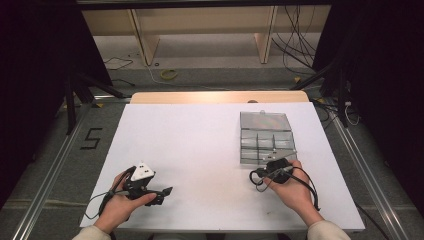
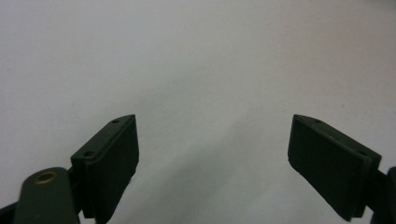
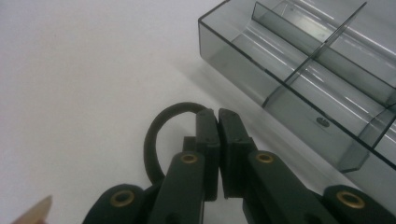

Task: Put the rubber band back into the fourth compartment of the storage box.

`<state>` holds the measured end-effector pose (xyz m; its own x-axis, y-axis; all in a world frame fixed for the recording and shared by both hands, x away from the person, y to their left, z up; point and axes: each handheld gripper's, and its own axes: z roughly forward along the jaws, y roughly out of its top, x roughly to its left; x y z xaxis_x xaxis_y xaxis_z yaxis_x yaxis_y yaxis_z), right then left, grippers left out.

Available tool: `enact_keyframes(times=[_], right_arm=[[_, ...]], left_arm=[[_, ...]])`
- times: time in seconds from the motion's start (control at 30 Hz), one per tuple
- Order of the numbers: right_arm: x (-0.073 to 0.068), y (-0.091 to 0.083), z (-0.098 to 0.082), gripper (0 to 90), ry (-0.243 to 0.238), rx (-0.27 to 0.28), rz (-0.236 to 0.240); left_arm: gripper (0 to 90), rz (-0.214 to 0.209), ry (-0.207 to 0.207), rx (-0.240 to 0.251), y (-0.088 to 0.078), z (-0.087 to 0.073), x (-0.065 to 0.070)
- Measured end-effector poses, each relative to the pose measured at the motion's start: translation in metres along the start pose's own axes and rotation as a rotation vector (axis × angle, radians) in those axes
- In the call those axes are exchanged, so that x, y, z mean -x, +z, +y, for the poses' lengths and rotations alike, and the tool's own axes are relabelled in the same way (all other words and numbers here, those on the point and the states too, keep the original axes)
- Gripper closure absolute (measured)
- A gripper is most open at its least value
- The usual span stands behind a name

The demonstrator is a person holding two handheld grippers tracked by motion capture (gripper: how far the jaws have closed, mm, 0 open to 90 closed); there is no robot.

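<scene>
Right gripper point(image 3: 217, 114): its jaws are pressing together with nothing between them, beside the near left corner of the box; in the high view the right gripper point(image 1: 278, 167) is sitting in the person's right hand at the box's near edge.
Left gripper point(image 2: 215, 149): its jaws are standing wide apart over bare white tabletop, holding nothing; in the high view the left gripper point(image 1: 162, 191) is resting at the near left of the table, well apart from the box.
Clear compartment box point(image 1: 265, 137): it is lying open on the right half of the table point(image 1: 200, 145), its thin dividers splitting it into several compartments.
Small dark piece point(image 3: 322, 122): it is lying in a near compartment of the box point(image 3: 299, 70); what it is cannot be told.
Cable loop point(image 3: 156, 135): it is curling just left of the closed jaws.
Writing: a black taped "5" point(image 1: 92, 138) is showing on the floor left of the table; no brand or label can be read on the box.
</scene>
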<state>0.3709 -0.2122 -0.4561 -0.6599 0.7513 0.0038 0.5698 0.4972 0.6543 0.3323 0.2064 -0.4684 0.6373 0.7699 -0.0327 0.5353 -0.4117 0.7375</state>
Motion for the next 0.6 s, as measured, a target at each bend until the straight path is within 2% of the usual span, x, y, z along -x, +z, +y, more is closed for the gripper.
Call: enact_keyframes(times=[0.6], right_arm=[[0.004, -0.012, 0.009, 88.1, 0.012, 0.073, -0.019]], left_arm=[[16.0, 0.001, 0.010, -0.008, 0.001, 0.000, 0.000]])
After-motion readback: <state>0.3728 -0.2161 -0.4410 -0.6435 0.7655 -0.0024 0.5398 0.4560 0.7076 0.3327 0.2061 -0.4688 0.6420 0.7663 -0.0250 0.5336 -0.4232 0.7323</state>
